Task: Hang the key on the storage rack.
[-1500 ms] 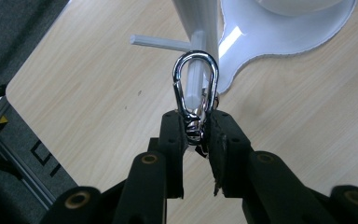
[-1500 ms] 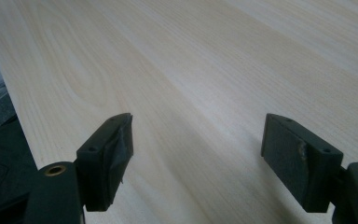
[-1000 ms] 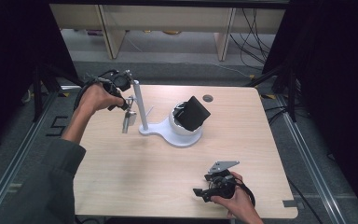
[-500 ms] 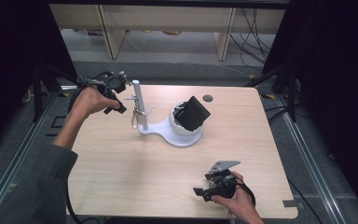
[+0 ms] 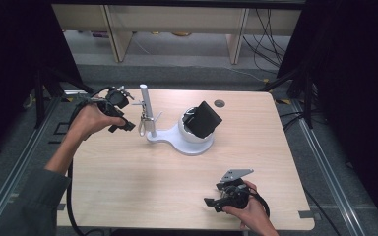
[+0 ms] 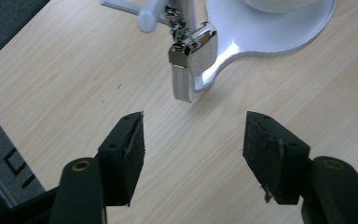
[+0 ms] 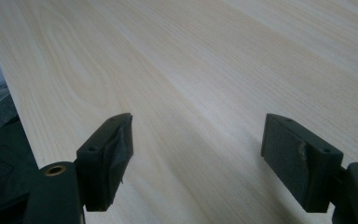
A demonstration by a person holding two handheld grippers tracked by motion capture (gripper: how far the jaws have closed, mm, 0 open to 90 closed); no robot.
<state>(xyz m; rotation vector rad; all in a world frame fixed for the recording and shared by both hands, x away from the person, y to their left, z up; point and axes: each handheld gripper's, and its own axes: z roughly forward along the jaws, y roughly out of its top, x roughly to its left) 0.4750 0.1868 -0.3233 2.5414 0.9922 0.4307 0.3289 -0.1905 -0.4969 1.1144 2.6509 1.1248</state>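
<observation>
A white stand (image 5: 177, 142) with an upright post (image 5: 145, 105) and short side pegs (image 6: 140, 11) sits mid-table. A silver metal clasp with a white strap (image 6: 191, 56) hangs from a peg beside the post (image 5: 147, 120). My left gripper (image 5: 124, 125) is just left of it and apart from it. Its jaws have just been opening, and nothing is between them (image 6: 193, 140). A black boxy object (image 5: 204, 119) rests tilted in the stand's round white cup. My right gripper (image 5: 211, 202) lies open on the table's front right, with bare wood between its jaws (image 7: 198, 140).
The wooden table (image 5: 142, 182) has a round cable hole (image 5: 219, 103) near its back edge. Black curtains and metal rails flank both sides. Wooden shelving (image 5: 113, 24) and cables lie on the floor behind.
The left gripper's jaws have opened and let go of the clasp, which now hangs from the stand. The left hand has drawn back slightly and lowered. The right gripper has kept still.
</observation>
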